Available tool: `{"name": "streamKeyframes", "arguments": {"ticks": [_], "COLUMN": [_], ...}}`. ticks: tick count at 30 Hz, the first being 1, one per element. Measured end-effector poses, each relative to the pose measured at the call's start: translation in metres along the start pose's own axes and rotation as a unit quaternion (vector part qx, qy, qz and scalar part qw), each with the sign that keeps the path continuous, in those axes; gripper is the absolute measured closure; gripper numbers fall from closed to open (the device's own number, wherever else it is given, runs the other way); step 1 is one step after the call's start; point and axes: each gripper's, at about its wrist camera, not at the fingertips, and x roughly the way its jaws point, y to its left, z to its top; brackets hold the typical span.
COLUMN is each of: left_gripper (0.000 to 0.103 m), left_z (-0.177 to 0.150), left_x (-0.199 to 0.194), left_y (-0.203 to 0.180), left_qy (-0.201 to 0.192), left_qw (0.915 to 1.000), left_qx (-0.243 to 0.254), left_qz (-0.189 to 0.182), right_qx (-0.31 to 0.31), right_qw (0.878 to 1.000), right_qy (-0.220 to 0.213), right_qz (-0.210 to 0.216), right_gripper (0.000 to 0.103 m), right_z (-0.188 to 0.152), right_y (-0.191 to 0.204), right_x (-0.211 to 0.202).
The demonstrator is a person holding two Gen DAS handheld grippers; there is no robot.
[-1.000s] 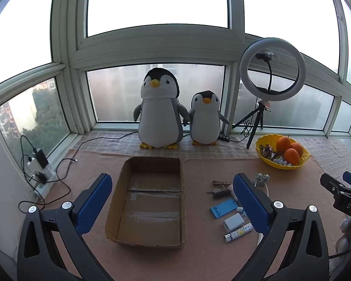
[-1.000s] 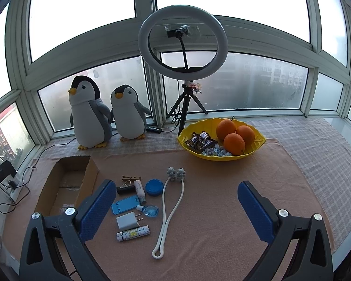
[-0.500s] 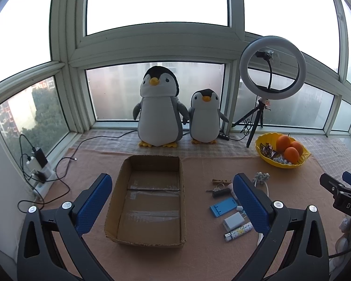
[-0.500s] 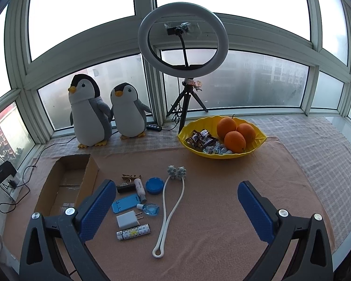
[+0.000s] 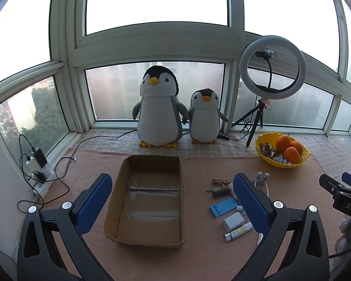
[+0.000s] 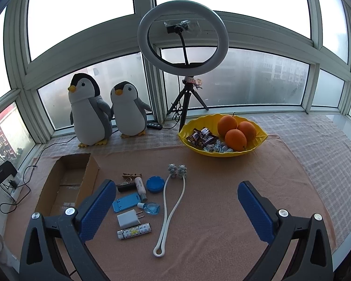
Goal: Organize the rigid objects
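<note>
We find the cardboard box (image 5: 149, 201) empty on the pink cloth (image 6: 222, 201), and just right of it the loose cluster: 1 white charger (image 6: 128, 219), 1 blue phone stand (image 6: 124, 203), 1 patterned lighter (image 6: 134, 231), 1 blue round tin (image 6: 155, 184), 1 small blue bottle (image 6: 151, 208), 1 white tube (image 6: 140, 186), 1 clothespin (image 6: 131, 175), 1 key fob (image 6: 126, 186) and 1 white neck massager (image 6: 172, 207). Almost nothing has changed over the last second: both views drifted only slightly, so we judge sorting has not begun. The left gripper (image 5: 172, 207) and right gripper (image 6: 176, 210) both hover spread wide, holding nothing. Beyond sit 2 penguins (image 5: 160, 114), 1 ring light (image 6: 183, 35) and 1 yellow bowl (image 6: 257, 144) with 3 oranges (image 6: 236, 131).
</note>
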Motion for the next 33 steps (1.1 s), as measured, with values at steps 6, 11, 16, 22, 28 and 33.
{"name": "streamKeyframes", "arguments": {"ticks": [6,11,16,22,28,33], "left_gripper": [0.0,0.0,0.0,0.0,0.0,0.0], "left_z": [0.0,-0.001,-0.001,-0.001,-0.004,-0.007], "left_x": [0.0,0.0,0.0,0.001,0.008,0.021], "left_y": [0.0,0.0,0.0,0.0,0.005,0.023], "left_qy": [0.0,0.001,0.001,0.002,0.008,0.025], "left_qw": [1.0,1.0,1.0,1.0,1.0,0.9994], "left_qx": [0.0,0.001,0.0,0.001,0.0,-0.011], "left_qz": [0.0,-0.001,-0.001,0.0,0.004,0.021], "right_qx": [0.0,0.001,0.002,0.002,0.003,0.005], "right_qw": [1.0,1.0,1.0,1.0,1.0,1.0], "right_qy": [0.002,0.003,0.004,0.008,0.012,0.018], "right_qz": [0.0,0.002,0.002,0.003,0.002,0.002], "right_gripper": [0.0,0.0,0.0,0.0,0.0,0.0], "right_z": [-0.001,-0.001,-0.001,-0.001,-0.001,-0.003], "right_y": [0.0,0.0,0.0,0.001,0.0,-0.002], "right_x": [0.0,0.001,0.001,0.003,0.006,0.011]}}
